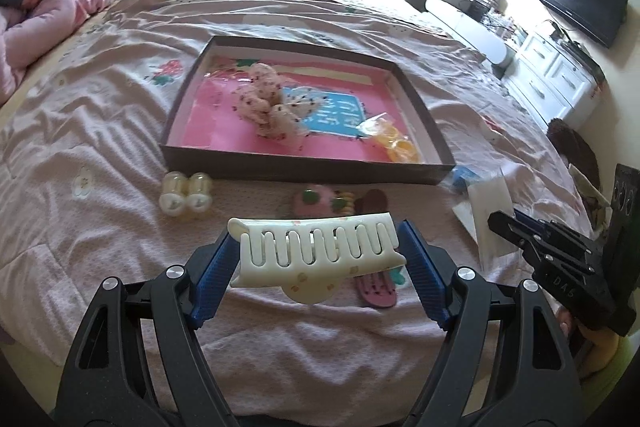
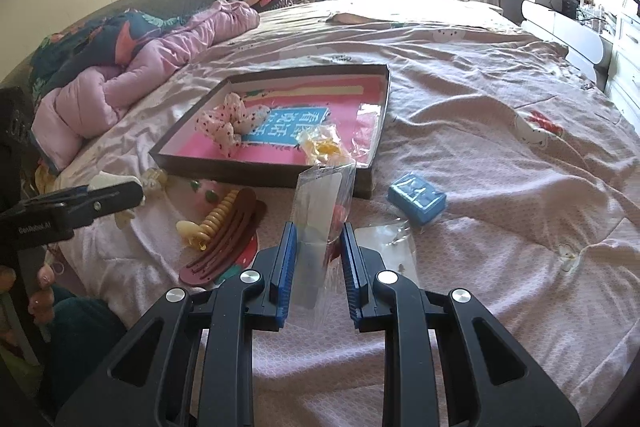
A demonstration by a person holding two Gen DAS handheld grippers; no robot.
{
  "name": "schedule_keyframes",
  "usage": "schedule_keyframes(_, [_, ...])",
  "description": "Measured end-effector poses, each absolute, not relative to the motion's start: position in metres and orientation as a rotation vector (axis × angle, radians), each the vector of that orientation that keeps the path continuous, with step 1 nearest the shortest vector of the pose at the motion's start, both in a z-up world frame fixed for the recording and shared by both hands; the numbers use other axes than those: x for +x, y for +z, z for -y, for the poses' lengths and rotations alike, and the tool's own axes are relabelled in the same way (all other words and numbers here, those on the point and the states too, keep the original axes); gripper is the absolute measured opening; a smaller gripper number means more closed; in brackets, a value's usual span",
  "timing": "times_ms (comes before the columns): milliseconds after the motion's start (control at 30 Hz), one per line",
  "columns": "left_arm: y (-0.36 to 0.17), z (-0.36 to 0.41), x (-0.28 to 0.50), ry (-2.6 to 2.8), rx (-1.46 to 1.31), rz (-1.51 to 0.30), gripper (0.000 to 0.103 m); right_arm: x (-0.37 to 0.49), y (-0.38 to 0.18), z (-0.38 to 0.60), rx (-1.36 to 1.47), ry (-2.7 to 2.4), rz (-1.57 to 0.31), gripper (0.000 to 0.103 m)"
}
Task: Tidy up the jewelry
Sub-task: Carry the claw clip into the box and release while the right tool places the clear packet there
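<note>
My left gripper (image 1: 316,233) is shut on a white claw hair clip (image 1: 320,251), held crosswise between its blue pads above the pink bedsheet. My right gripper (image 2: 319,227) is shut on a clear plastic packet (image 2: 320,195) that stands upright between its fingers. A shallow brown box (image 1: 304,169) with a pink floor lies ahead on the bed. It holds a dotted scrunchie (image 1: 268,103) and a bagged yellow piece (image 1: 394,141). In the right wrist view the left gripper (image 2: 132,193) comes in from the left edge with the white clip (image 2: 108,181).
Loose on the sheet before the box lie two clear round pieces (image 1: 186,195), a pink strawberry clip (image 1: 316,201), a brown hair clip (image 2: 224,243), a yellow spiral clip (image 2: 208,223), a blue packet (image 2: 416,201) and another clear bag (image 2: 388,247). A pink quilt (image 2: 160,67) is piled at the left.
</note>
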State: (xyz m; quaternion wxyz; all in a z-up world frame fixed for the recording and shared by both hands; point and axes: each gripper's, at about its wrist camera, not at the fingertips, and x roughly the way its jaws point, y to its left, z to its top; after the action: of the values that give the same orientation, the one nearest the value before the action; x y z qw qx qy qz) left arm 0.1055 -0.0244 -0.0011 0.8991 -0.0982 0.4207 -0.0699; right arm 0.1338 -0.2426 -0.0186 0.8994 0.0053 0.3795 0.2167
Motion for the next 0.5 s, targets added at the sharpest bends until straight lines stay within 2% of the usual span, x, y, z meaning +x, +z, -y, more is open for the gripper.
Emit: schedule_keyframes(500, [0.009,0.037,0.120,-0.180,-0.194,-0.858,0.069,0.137,-0.001,0.250,0.032,0.436,-0.748,0.021])
